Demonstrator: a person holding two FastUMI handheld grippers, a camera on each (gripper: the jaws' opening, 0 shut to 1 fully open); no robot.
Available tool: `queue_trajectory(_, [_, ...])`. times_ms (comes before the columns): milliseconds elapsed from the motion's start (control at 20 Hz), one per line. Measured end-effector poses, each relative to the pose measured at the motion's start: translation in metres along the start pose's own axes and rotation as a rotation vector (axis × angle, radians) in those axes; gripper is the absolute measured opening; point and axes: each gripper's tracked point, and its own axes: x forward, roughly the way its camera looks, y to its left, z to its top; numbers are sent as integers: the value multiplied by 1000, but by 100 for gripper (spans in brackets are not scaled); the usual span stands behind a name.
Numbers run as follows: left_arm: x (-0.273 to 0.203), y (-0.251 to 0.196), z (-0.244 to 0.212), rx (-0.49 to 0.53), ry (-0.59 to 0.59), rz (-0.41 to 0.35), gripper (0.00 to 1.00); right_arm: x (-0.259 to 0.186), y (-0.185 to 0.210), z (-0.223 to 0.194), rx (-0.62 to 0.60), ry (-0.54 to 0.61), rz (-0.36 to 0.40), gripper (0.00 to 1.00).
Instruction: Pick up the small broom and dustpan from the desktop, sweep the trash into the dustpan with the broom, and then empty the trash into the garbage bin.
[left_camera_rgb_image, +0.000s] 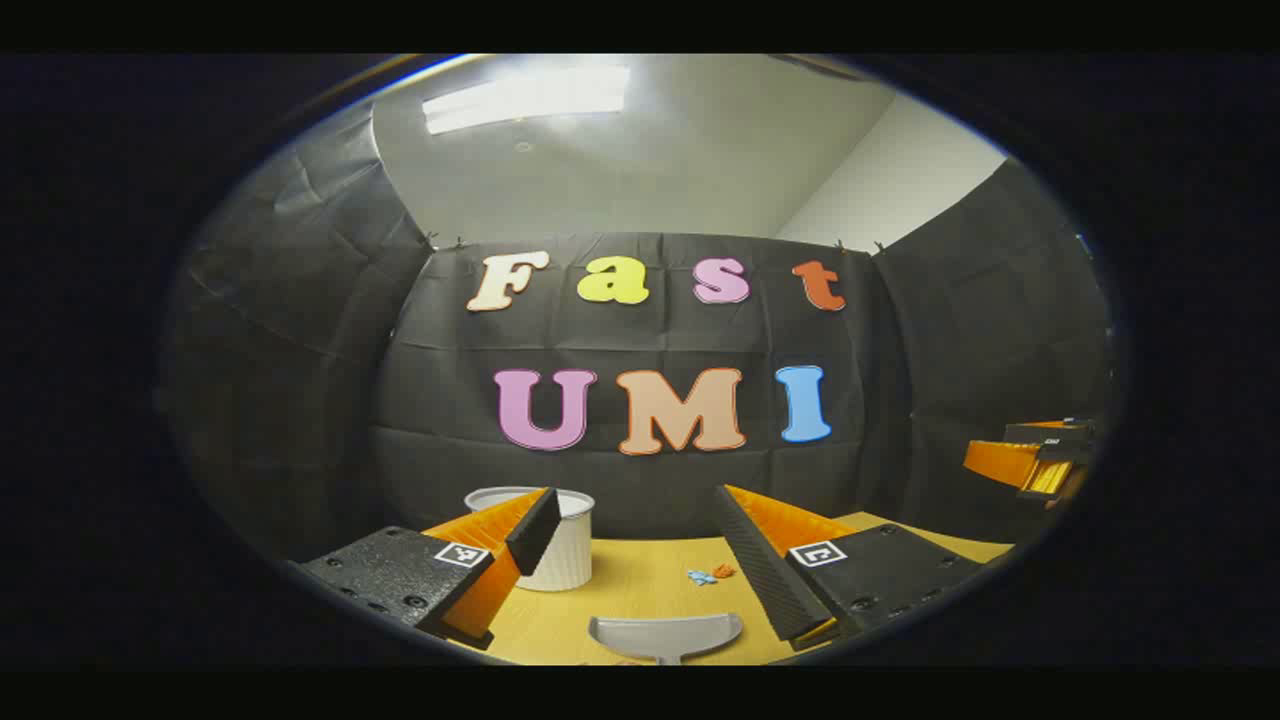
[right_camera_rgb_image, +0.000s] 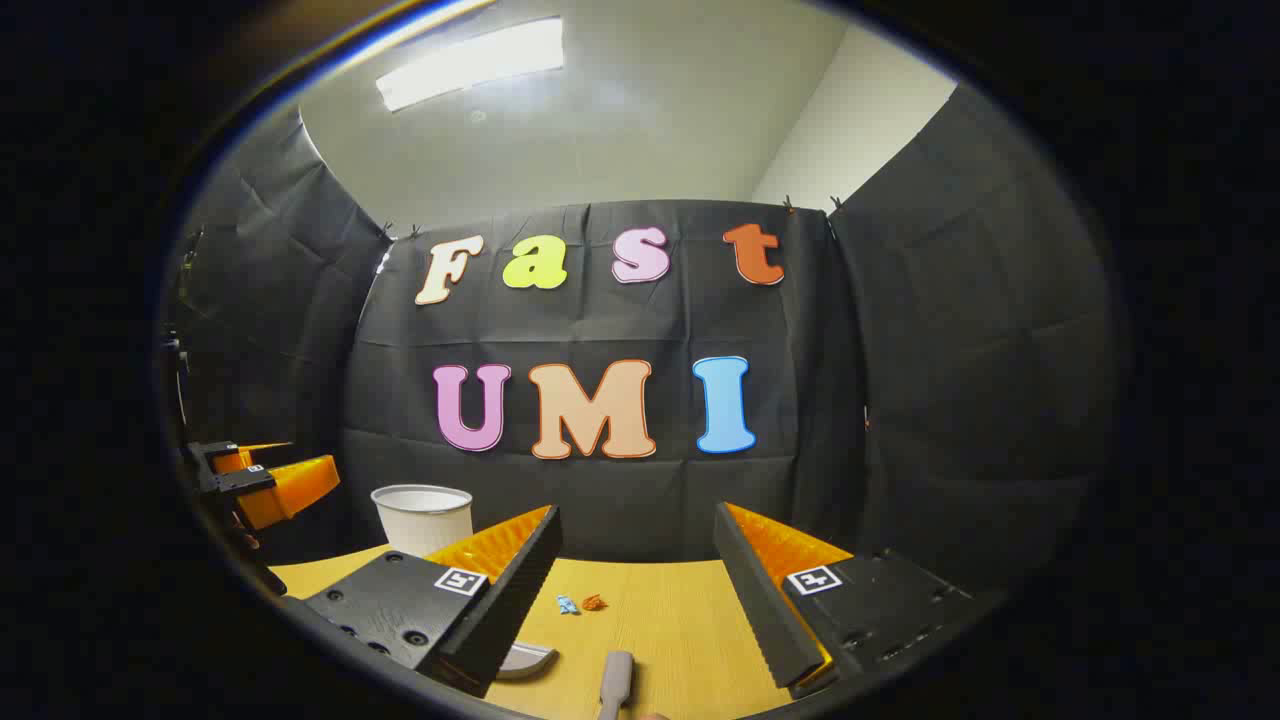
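On desktop (left_camera_rgb_image: 640, 585), start of task, nothing picked up yet.
- Left gripper (left_camera_rgb_image: 640, 560): fingers apart, empty. Dustpan (left_camera_rgb_image: 665, 635) at 6 o'clock, between its fingers.
- Right gripper (right_camera_rgb_image: 635, 590): fingers apart, empty. Broom handle (right_camera_rgb_image: 616, 682) at 6 o'clock, grey.
- Trash (left_camera_rgb_image: 711, 574): blue and orange scraps, mid-desk, beyond dustpan.
- Bin (left_camera_rgb_image: 560, 540): white, ribbed, 11 o'clock, back of desk.
- Advice: lower each gripper squarely over its handle before closing.
- Surface: pale wood. Room: black cloth walls, ceiling light.

Desktop (left_camera_rgb_image: 640, 590) pale wood-grain, smooth matt, garbage bin (left_camera_rgb_image: 565, 545) white ribbed plastic, dustpan (left_camera_rgb_image: 665, 635) smooth grey plastic, gripper finger pads (right_camera_rgb_image: 765, 600) black, ridged, matt
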Motion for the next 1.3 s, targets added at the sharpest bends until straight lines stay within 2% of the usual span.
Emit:
queue_trajectory(600, [8, 2, -4, 12, 9, -9, 92, 9, 6, 5, 7, -2, 5, 90])
queue_trajectory(1300, [21, 2, -18, 10, 36, -9, 92, 24, 11, -4, -16, 8, 20, 92])
